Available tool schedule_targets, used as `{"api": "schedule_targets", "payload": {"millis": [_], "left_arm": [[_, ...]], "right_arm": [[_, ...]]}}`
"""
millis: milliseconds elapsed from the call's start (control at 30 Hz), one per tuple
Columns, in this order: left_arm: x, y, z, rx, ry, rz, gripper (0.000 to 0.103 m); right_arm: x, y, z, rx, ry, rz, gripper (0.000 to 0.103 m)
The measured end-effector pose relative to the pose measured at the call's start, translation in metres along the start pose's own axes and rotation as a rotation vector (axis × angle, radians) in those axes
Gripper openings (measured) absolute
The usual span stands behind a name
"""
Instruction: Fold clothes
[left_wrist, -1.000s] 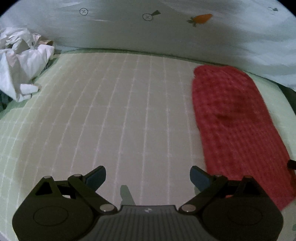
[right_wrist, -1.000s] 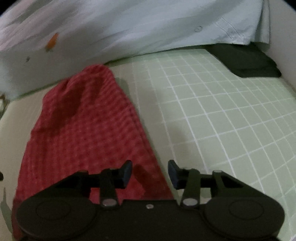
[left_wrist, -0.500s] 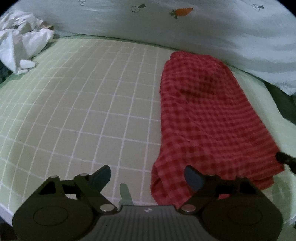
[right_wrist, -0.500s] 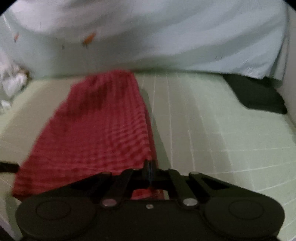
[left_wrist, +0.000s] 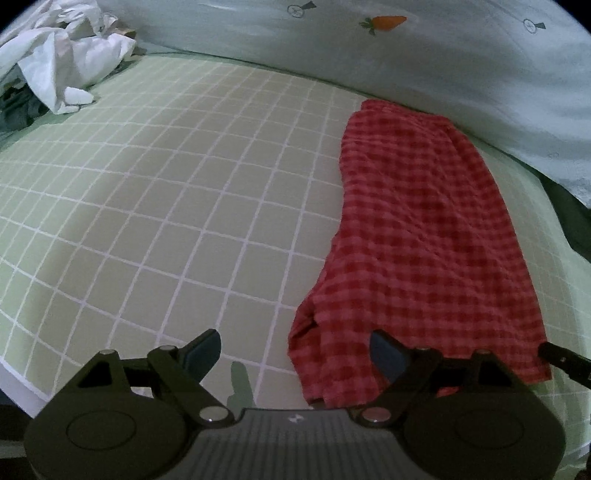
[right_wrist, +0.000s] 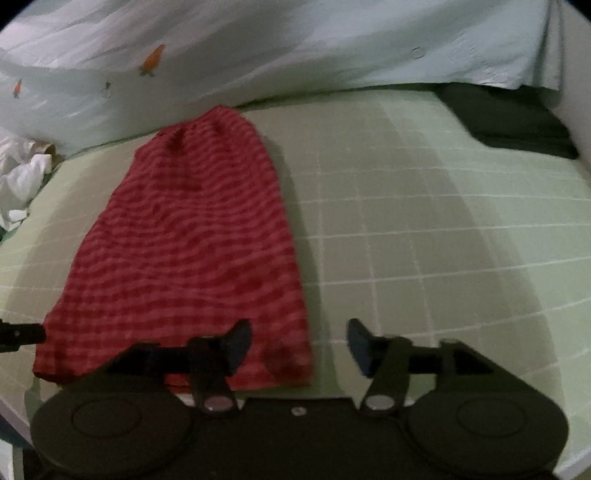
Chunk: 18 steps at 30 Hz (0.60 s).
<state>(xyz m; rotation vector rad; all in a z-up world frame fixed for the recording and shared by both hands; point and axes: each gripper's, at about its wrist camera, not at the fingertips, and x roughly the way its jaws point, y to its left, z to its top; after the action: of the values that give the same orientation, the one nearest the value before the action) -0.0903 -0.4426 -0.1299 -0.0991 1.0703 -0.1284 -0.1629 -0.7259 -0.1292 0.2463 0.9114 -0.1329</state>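
Observation:
A red checked garment (left_wrist: 424, 229) lies folded into a long strip on the green grid sheet (left_wrist: 184, 184), running from the near edge toward the pillow; it also shows in the right wrist view (right_wrist: 192, 240). My left gripper (left_wrist: 295, 350) is open and empty, just above the garment's near left corner. My right gripper (right_wrist: 299, 343) is open and empty, over the garment's near right corner. A tip of the other gripper shows at the far right of the left wrist view (left_wrist: 561, 360).
A pale blue quilt with carrot prints (left_wrist: 388, 40) lies along the back. A crumpled white garment (left_wrist: 62, 62) sits at the far left. A dark folded garment (right_wrist: 513, 125) lies at the back right. The bed's near edge (left_wrist: 22, 387) is just below my grippers.
My right gripper shut on the garment's near edge, then opened and let it go. Both grippers pulled back toward the near edge, so the whole strip shows.

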Motion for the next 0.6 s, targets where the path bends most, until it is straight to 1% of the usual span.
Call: {"api": "schedule_targets", "payload": {"millis": [33, 200, 300, 333, 367, 400, 433, 500, 533, 567, 600], "left_arm": [[0.003, -0.001, 0.0, 0.008, 0.005, -0.006, 0.089], [0.016, -0.009, 0.0, 0.036, 0.032, -0.022, 0.089], [0.021, -0.012, -0.002, 0.041, 0.038, -0.043, 0.088], [0.023, -0.014, -0.002, 0.046, 0.044, -0.045, 0.086], [0.025, -0.015, -0.003, 0.052, 0.052, -0.047, 0.08], [0.026, -0.017, -0.004, 0.063, 0.053, -0.045, 0.079], [0.025, -0.02, -0.005, 0.083, 0.048, -0.043, 0.074], [0.025, -0.025, -0.007, 0.131, 0.044, -0.037, 0.063], [0.024, -0.027, -0.008, 0.152, 0.041, -0.032, 0.053], [0.023, -0.03, -0.009, 0.171, 0.039, -0.029, 0.041], [0.022, -0.031, -0.01, 0.184, 0.04, -0.032, 0.033]], "right_arm": [[0.004, 0.003, 0.0, -0.001, 0.005, 0.006, 0.07], [0.02, 0.018, -0.002, -0.015, 0.024, 0.011, 0.071], [0.023, 0.027, -0.004, -0.043, 0.02, -0.013, 0.072], [0.023, 0.028, -0.005, -0.05, 0.021, -0.019, 0.072], [0.023, 0.03, -0.006, -0.058, 0.021, -0.025, 0.073], [0.023, 0.031, -0.007, -0.066, 0.022, -0.031, 0.072], [0.021, 0.032, -0.008, -0.078, 0.025, -0.036, 0.072], [0.019, 0.035, -0.008, -0.101, 0.032, -0.045, 0.058], [0.018, 0.036, -0.009, -0.113, 0.036, -0.05, 0.039], [0.017, 0.037, -0.009, -0.124, 0.041, -0.048, 0.018], [0.015, 0.036, -0.009, -0.125, 0.055, -0.022, 0.009]]}}
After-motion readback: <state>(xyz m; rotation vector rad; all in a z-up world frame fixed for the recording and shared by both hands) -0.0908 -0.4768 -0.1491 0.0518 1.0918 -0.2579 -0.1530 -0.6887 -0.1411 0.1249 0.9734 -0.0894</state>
